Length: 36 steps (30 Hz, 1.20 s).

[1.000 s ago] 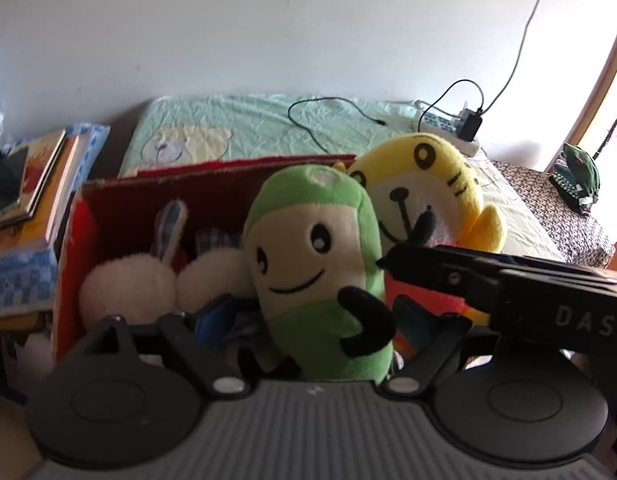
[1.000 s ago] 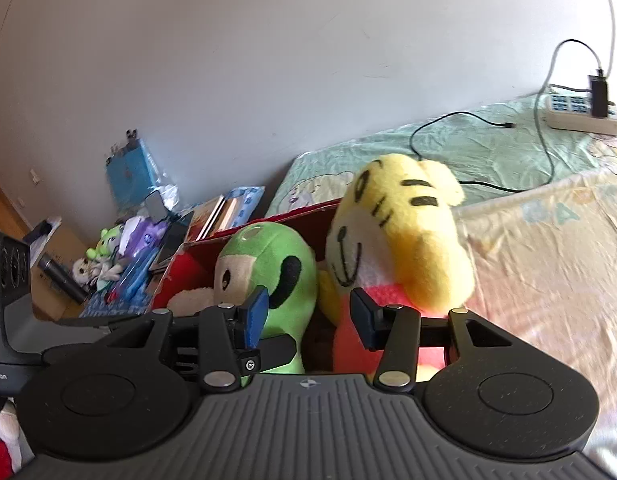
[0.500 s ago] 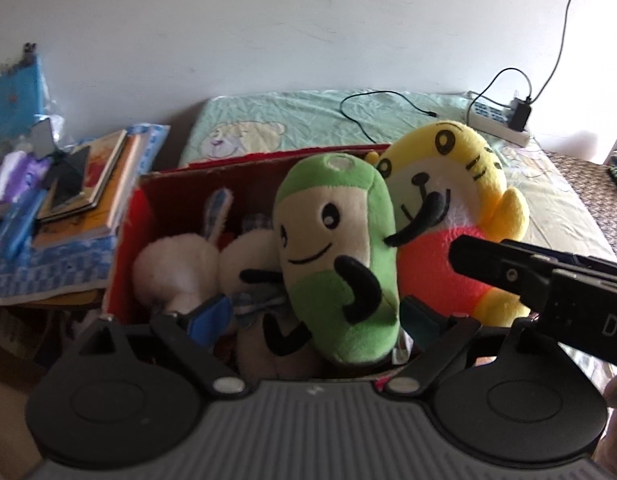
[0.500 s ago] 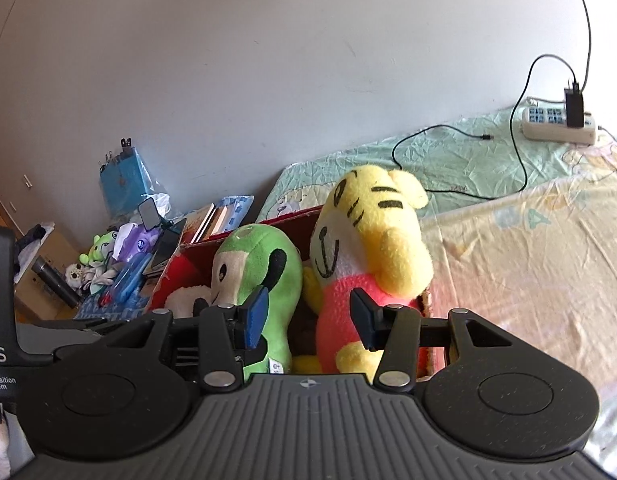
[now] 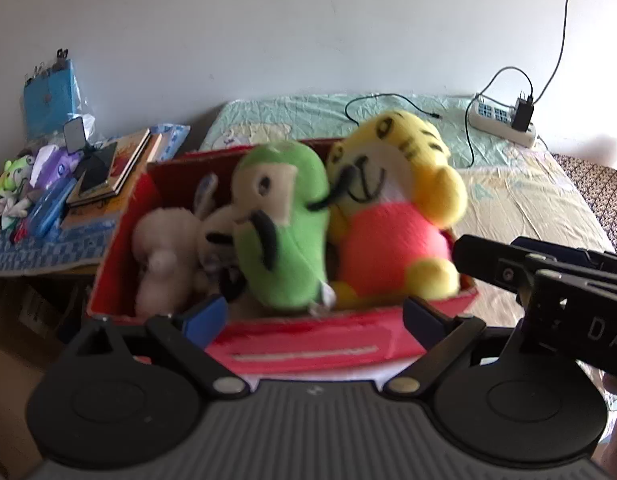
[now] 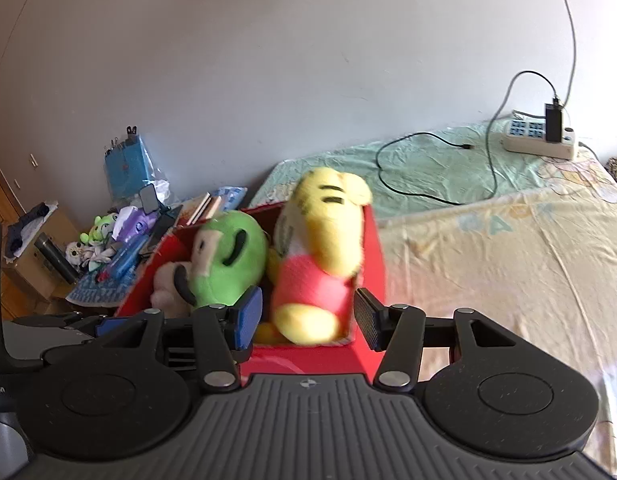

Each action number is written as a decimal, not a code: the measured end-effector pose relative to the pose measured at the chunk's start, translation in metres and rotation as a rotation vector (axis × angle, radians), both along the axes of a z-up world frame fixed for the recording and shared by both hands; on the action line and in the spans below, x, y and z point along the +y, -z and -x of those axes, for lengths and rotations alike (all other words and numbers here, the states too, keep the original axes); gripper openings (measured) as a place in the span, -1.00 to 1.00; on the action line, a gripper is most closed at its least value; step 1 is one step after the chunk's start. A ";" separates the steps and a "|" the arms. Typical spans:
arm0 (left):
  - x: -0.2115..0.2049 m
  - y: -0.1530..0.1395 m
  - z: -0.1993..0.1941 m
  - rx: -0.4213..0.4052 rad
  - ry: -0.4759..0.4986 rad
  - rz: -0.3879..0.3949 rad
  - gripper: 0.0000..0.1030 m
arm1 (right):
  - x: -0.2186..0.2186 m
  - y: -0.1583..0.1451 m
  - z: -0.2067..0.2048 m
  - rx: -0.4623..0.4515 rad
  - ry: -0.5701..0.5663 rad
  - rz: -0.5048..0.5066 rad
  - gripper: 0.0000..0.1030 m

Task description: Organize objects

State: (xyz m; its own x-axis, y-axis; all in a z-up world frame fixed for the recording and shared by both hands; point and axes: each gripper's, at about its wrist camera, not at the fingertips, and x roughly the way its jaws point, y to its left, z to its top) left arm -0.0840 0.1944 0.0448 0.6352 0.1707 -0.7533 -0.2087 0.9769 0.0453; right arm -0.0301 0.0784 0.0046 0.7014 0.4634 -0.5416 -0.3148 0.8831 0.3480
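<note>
A red box (image 5: 308, 344) stands on the bed and holds several plush toys. In it are a white bunny (image 5: 160, 248), a green plush (image 5: 284, 232) and a yellow tiger in a red shirt (image 5: 392, 216). My left gripper (image 5: 314, 316) hangs open just before the box's front wall, holding nothing. In the right wrist view the red box (image 6: 372, 248) shows the green plush (image 6: 228, 260) and the tiger (image 6: 320, 256) leaning together. My right gripper (image 6: 307, 316) is open at the box's near corner, apart from the toys. Its black body (image 5: 548, 280) shows at the right of the left wrist view.
The bed sheet (image 6: 488, 260) stretches to the right, with a power strip (image 6: 540, 140) and a black cable (image 6: 420, 168) near the wall. Left of the box, a low table carries books (image 5: 116, 168), a blue case and small toys (image 6: 104, 240).
Both grippers have pulled back and up from the box, so the toys look smaller and the box's front wall now shows. The toys stay in the box.
</note>
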 end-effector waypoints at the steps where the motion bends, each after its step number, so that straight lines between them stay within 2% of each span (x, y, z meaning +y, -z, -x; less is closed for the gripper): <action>1: -0.005 0.002 0.000 0.006 0.000 -0.006 0.96 | -0.004 0.001 0.002 0.001 0.005 0.004 0.05; 4: -0.021 0.007 0.001 0.035 -0.011 -0.009 0.96 | -0.018 0.005 0.007 0.004 0.028 0.022 0.07; 7: -0.039 0.012 -0.001 0.059 -0.014 -0.017 0.96 | -0.033 0.010 0.012 0.005 0.081 0.053 0.24; 16: -0.094 0.022 -0.006 0.087 0.049 -0.063 0.96 | -0.077 0.026 0.019 0.073 0.185 0.060 0.27; 23: -0.127 0.033 -0.018 0.139 0.085 -0.062 0.96 | -0.098 0.034 0.022 0.105 0.262 0.126 0.40; 28: -0.138 0.043 -0.026 0.189 0.087 -0.064 0.96 | -0.112 0.041 0.019 0.135 0.285 0.184 0.40; 36: -0.147 0.047 -0.029 0.206 0.075 -0.066 0.96 | -0.125 0.047 0.013 0.171 0.292 0.183 0.39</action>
State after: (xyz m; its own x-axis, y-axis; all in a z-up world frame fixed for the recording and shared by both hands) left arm -0.0552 0.0475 -0.0024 0.4817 0.1820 -0.8572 -0.1157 0.9828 0.1437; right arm -0.0431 -0.0467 -0.0423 0.6819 0.1422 -0.7175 0.0081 0.9794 0.2017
